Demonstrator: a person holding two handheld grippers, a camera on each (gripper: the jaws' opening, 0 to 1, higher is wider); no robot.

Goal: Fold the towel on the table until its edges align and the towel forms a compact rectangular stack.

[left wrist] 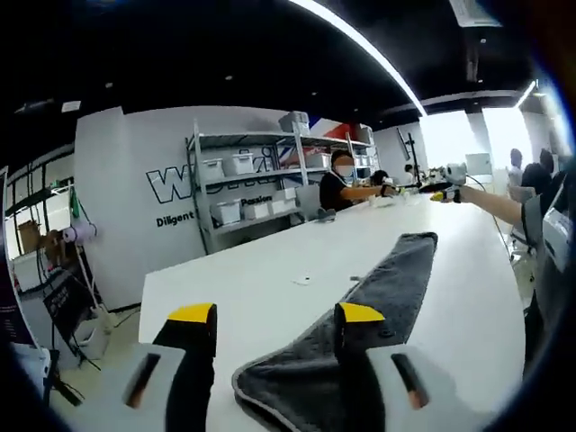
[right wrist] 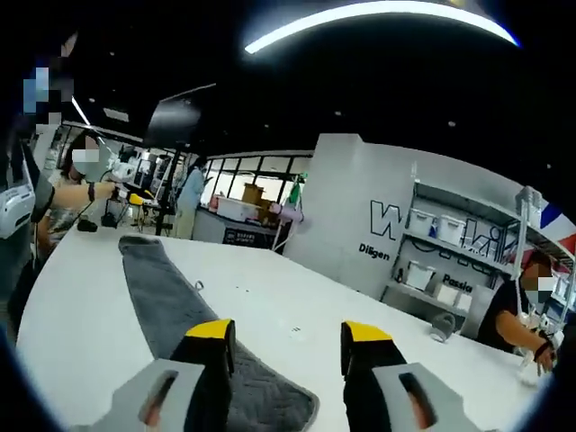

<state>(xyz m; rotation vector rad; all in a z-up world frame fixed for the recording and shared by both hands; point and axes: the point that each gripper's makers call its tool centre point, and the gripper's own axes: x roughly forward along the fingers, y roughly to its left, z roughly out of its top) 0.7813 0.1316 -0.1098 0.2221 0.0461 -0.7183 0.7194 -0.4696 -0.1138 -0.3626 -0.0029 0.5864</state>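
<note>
Left gripper view: the grey towel (left wrist: 360, 306) lies flat on the white counter (left wrist: 243, 288) as one long strip, unfolded, running away from the left tongs (left wrist: 276, 315) toward the counter's far end. The left tongs stand apart with nothing between the jaws; the right jaw sits over the towel's near end, the left jaw over bare counter beside it.

Right gripper view: the same towel (right wrist: 171, 306), its other end nearest. The right tongs (right wrist: 288, 335) are parted and empty; the left jaw overlaps the towel's edge, the right jaw is over bare counter (right wrist: 297, 297).

Judgement: the first fold has not begun; this is the approach to the two ends. Next move calls for each pair of tongs to pinch a corner at its end, then carry one end over to meet the other with edges matched.

Other people work at the counter's far end, well apart from the towel.
</note>
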